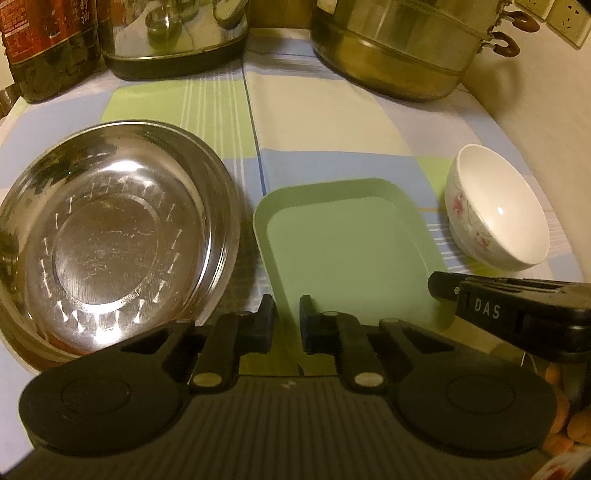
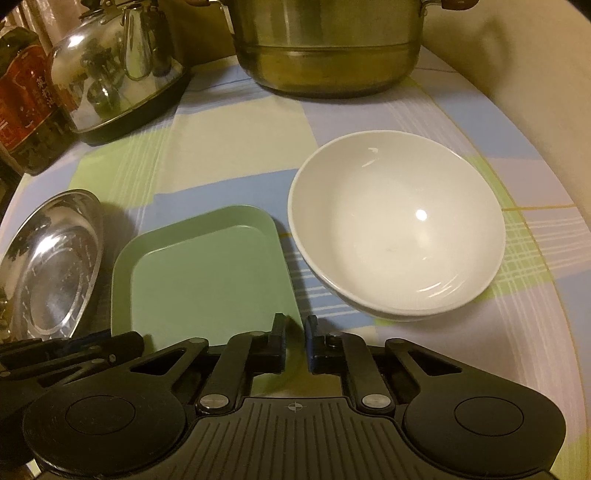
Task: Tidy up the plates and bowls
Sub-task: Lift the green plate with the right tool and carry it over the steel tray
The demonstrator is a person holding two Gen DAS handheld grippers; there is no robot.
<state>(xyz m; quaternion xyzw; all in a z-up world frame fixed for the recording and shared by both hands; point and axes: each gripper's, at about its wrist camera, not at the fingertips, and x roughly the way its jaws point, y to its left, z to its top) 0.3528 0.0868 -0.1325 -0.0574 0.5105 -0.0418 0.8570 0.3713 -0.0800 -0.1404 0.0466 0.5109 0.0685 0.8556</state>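
Gripping green plate [image 1: 343, 243]: left gripper [image 1: 287, 319] and right gripper [image 2: 295, 338] both clamped on its near rim | nothing stacked yet (steel dish [image 1: 110, 236], white bowl [image 2: 397, 225] remain separate)

Black ribbed grippers, "DAS" mark [image 1: 487, 309]

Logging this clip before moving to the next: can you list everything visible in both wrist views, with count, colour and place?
steel dish: one, silver, left on the cloth
square plate: one, pale green, centre, its near rim between both grippers' fingers
bowl: one, white with pink flowers outside, right of the plate
kettle: one, shiny steel with black base, back left
stacked pot: one, steel, back right
bottle: one, dark with red label, far left
tablecloth: one, blue, green and cream check
wall sockets: white, upper right
left gripper: black, shut on the plate's near rim
right gripper: black, shut on the plate's near right corner
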